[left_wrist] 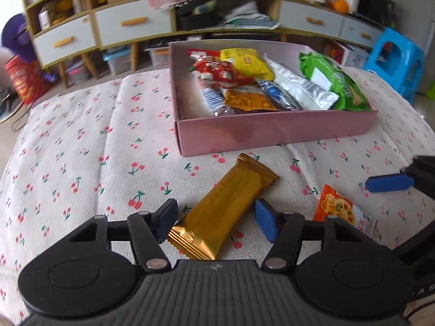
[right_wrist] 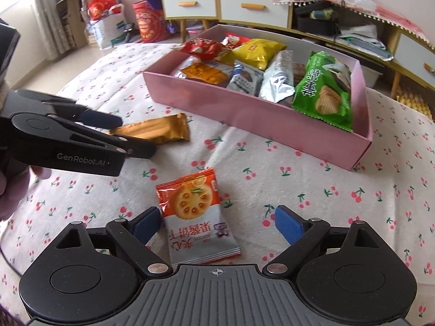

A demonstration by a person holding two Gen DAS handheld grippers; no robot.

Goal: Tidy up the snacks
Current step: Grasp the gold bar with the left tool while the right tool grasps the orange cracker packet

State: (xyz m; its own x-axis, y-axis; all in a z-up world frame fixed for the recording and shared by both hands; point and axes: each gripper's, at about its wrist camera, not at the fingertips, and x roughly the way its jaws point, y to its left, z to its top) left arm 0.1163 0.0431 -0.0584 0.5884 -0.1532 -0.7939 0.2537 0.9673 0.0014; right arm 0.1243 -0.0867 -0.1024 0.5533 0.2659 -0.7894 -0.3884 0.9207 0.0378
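Two snacks are not in the box yet. The left tongs are wide open, with the gold bar lying between the two pads. The left pad looks very near or touching the bar's near end, and the right pad is just beside its edge. The bar lies slanted, so the pads do not sit square on it. The right tongs are wide open too. The cracker pack lies between them, its left side just beside the left pad, while the right pad is farther off. Both snacks lie flat on the cherry cloth over the table. The pink box sits straight ahead of both tongs, past the two snacks, and it already holds many packs, like a green bag and a yellow bag. I think the step now is grabbing these last two snacks. Next, each pair of tongs needs to squeeze shut on its snack, lift it, and carry it forward over the box wall. The bar is shiny and may slip. The box is crowded, so the left part, where some floor shows, looks like the best spot.
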